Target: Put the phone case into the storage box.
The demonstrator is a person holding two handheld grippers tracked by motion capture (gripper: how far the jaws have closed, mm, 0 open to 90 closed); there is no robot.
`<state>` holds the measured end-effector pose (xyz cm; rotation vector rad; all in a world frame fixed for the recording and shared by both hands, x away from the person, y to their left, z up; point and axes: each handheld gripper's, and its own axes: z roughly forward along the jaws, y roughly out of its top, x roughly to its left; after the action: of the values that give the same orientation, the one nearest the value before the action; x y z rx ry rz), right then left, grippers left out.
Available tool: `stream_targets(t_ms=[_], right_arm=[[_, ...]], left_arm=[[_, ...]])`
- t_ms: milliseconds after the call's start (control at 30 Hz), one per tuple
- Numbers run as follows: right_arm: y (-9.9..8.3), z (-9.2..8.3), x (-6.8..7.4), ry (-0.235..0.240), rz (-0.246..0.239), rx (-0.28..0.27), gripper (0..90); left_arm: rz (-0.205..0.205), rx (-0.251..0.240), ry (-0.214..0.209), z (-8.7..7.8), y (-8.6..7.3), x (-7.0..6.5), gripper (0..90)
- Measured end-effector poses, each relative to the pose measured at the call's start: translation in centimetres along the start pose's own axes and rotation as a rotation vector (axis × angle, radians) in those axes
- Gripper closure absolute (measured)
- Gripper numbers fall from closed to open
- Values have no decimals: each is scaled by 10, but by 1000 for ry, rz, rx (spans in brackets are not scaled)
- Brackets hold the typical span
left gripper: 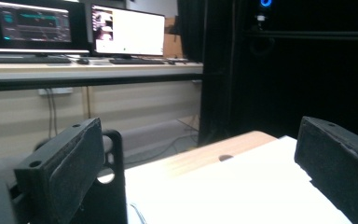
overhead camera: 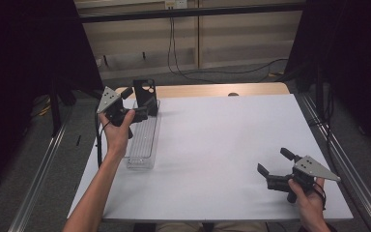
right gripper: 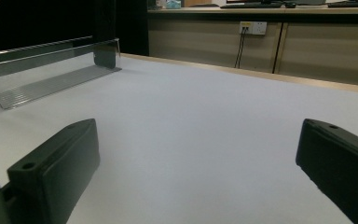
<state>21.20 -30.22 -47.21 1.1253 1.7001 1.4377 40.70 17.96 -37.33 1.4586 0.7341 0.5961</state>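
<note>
Your left gripper point(overhead camera: 136, 112) hangs spread at the far end of the clear tray point(overhead camera: 142, 145), just beside the black phone case point(overhead camera: 145, 96) standing upright there (touching or not, can't tell). Right gripper point(overhead camera: 273, 169) spread, idle over the tabletop point(overhead camera: 212, 145). Step looks like reaching; next, close squarely on the case.

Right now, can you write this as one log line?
left gripper: open beside black phone case | clear tray: on table | right gripper: open, empty
</note>
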Motion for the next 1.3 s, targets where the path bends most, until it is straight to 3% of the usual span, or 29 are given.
stream_targets(t_ms=[67, 100, 267, 300, 333, 500, 567, 633, 700, 767, 800, 833, 867, 1067, 1100, 1200, 1233, 1267, 1300], right_arm=[[0, 0, 0, -2, 0, 1, 0], [0, 0, 0, -1, 0, 1, 0], [1, 1, 3, 1, -10, 3, 0], [1, 1, 3, 0, -11, 1, 0], [1, 1, 3, -1, -12, 1, 0], [2, 0, 3, 1, -18, 3, 0], [2, 0, 4, -3, -17, 5, 0], [2, 0, 5, -2, -18, 8, 0], [2, 1, 5, -1, -21, 4, 0], [2, 0, 6, 0, -19, 7, 0], [2, 0, 5, -1, -23, 6, 0], [2, 0, 6, 2, -19, 5, 0], [2, 0, 5, -1, -20, 6, 0], [2, 0, 5, 4, -21, 5, 0], [2, 0, 5, 2, -22, 6, 0], [2, 0, 5, 0, -24, 4, 0], [2, 0, 5, 2, -23, 5, 0], [2, 0, 5, -1, -23, 6, 0], [2, 0, 5, -4, -22, 7, 0]], left_arm=[[6, 4, -2, -3, -3, -2, 18], [-15, -8, 4, -3, -5, -4, 19], [25, 26, -9, -13, -12, -9, 25], [-7, 7, -4, -13, -14, -11, 26], [-13, 3, -12, -16, -15, -12, 28], [-7, 11, -30, -28, -18, -16, 28], [-32, -6, -33, -32, -19, -20, 28], [-9, 1, -39, -37, -20, -20, 28], [-22, -8, -30, -41, -21, -23, 28], [14, 11, -32, -47, -22, -23, 28], [0, -2, -35, -48, -22, -24, 28], [12, 10, -39, -50, -23, -24, 28], [-3, -1, -30, -51, -23, -27, 28], [5, -2, -25, -64, -26, -30, 28], [25, 19, -23, -67, -27, -29, 28], [20, 23, 1, -73, -32, -32, 29], [-20, -4, 4, -74, -34, -34, 29], [21, 35, 3, -79, -35, -31, 29], [17, 34, 5, -81, -37, -32, 29]])
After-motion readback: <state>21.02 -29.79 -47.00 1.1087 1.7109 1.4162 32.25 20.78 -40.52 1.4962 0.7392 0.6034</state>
